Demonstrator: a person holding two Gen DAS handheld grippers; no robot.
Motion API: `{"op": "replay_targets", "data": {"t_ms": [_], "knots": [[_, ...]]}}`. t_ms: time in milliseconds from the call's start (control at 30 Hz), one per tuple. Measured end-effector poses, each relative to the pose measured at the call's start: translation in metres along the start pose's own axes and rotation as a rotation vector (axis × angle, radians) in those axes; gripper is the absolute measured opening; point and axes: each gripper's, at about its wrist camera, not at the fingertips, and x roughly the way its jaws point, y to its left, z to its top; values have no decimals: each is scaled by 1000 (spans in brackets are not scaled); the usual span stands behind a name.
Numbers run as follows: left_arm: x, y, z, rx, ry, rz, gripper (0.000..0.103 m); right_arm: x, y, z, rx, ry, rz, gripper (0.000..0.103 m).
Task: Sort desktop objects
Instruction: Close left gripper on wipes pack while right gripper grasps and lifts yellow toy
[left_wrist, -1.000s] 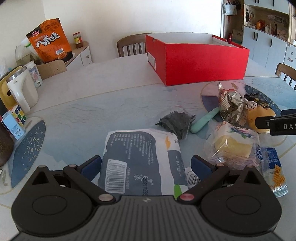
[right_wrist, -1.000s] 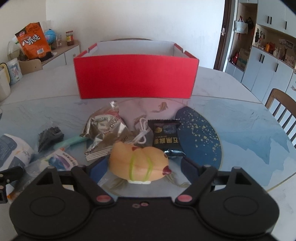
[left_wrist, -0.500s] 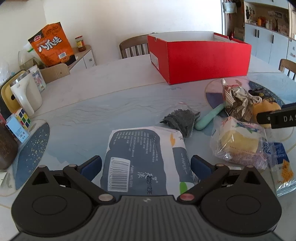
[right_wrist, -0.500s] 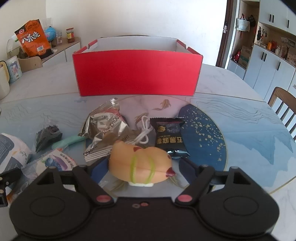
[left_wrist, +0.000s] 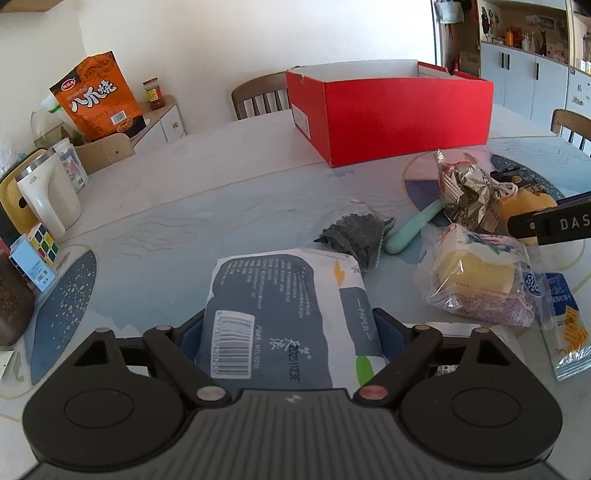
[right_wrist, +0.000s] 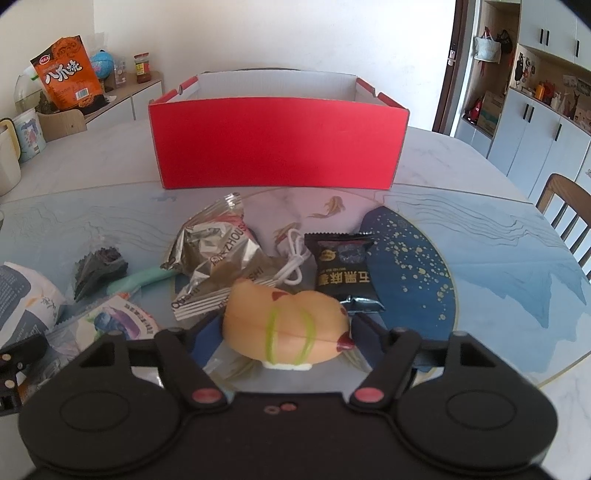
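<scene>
The left gripper (left_wrist: 288, 332) has drawn its blue pads in since a second ago and now clamps the grey-and-white tissue pack (left_wrist: 284, 310) at both sides, near the table's (left_wrist: 221, 177) front edge. The right gripper (right_wrist: 284, 328), wide apart before, has likewise narrowed until its pads touch the yellow chick toy (right_wrist: 284, 325). The open red box (right_wrist: 277, 144) stands toward the far edge, looming larger in both views. Between lie a foil wrapper (right_wrist: 218, 262) and black snack packet (right_wrist: 343, 269).

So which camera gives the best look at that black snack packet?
The right wrist view: the black snack packet lies whole and unobstructed ahead of the right gripper. The left wrist view shows only a sliver of it behind the silver wrapper.
</scene>
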Motion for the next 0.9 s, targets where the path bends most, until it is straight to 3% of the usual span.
{"op": "replay_targets", "data": {"t_ms": [300, 900], "knots": [[1, 4, 3, -18, -12, 2, 82, -3, -3, 0, 12, -2, -20, 73], [-2, 10, 41, -38, -18, -22, 82, -18, -5, 17, 19, -23, -36, 73]]}}
